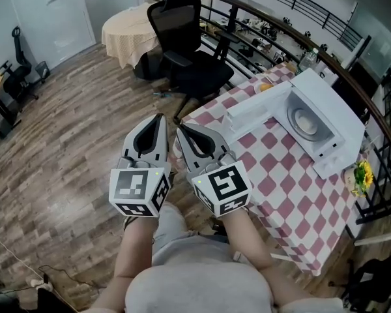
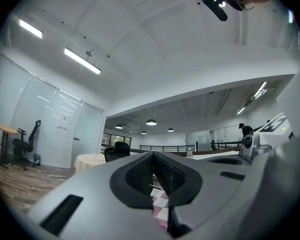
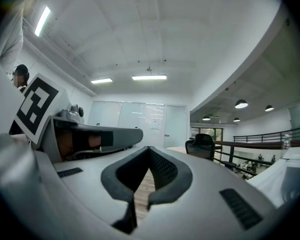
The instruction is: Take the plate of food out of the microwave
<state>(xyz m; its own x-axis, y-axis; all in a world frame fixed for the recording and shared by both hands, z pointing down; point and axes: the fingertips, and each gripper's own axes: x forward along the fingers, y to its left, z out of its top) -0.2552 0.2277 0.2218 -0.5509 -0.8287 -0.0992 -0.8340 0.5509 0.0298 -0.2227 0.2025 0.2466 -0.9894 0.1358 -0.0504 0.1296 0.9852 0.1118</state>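
A white microwave lies on the red-and-white checked table at the right of the head view, its door swung open towards me. Inside it shows a pale round plate; I cannot make out food on it. My left gripper and right gripper are held side by side over the wooden floor, left of the table and well short of the microwave. Both are shut with nothing between the jaws. The left gripper looks towards the room and a strip of the tablecloth. The right gripper looks over the floor.
A black office chair stands just beyond the table's near corner. Behind it is a round table with a cream cloth. A railing runs behind the checked table. A bottle and yellow flowers stand by the microwave.
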